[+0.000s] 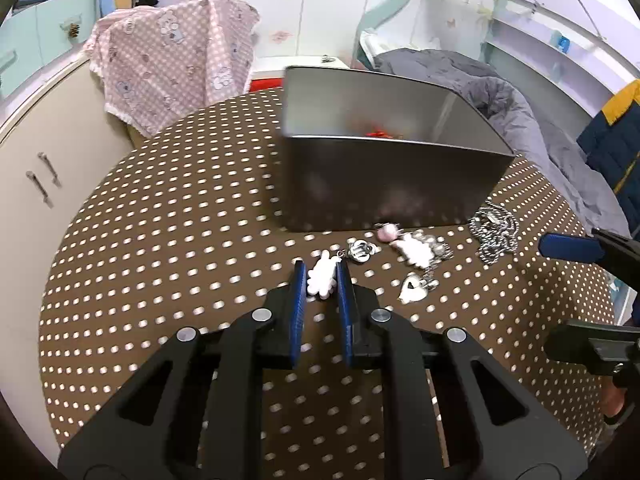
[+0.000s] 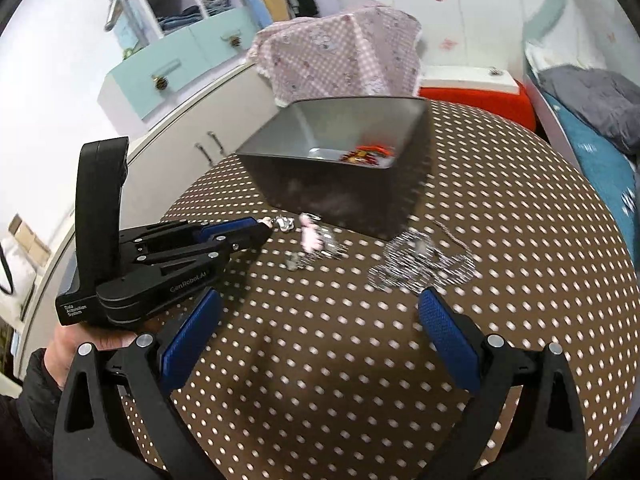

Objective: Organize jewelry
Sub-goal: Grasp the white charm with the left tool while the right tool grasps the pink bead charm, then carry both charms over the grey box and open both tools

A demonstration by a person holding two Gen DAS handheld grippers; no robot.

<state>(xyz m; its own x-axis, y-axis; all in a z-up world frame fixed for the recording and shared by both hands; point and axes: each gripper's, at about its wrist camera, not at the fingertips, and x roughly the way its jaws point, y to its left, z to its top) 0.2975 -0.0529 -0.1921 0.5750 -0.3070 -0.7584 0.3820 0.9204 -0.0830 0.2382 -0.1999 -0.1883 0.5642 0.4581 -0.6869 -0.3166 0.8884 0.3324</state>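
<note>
My left gripper (image 1: 321, 276) is shut on a white flower-shaped charm (image 1: 320, 278) at the table top; it also shows in the right wrist view (image 2: 256, 226). A silver crown charm (image 1: 361, 250) is linked to it. A pink-and-white trinket cluster (image 1: 416, 249), a heart pendant (image 1: 412, 293) and a silver chain pile (image 1: 495, 231) lie in front of the grey metal box (image 1: 384, 184). Red jewelry (image 2: 366, 154) lies inside the box (image 2: 340, 184). My right gripper (image 2: 320, 312) is open, just short of the chain pile (image 2: 420, 266).
The round table has a brown dotted cloth (image 1: 180, 240). A pink patterned cloth (image 1: 172, 60) drapes something behind it. A beige cabinet (image 1: 40, 184) stands left, grey bedding (image 1: 520, 120) right, and a red-and-white box (image 2: 476, 96) behind.
</note>
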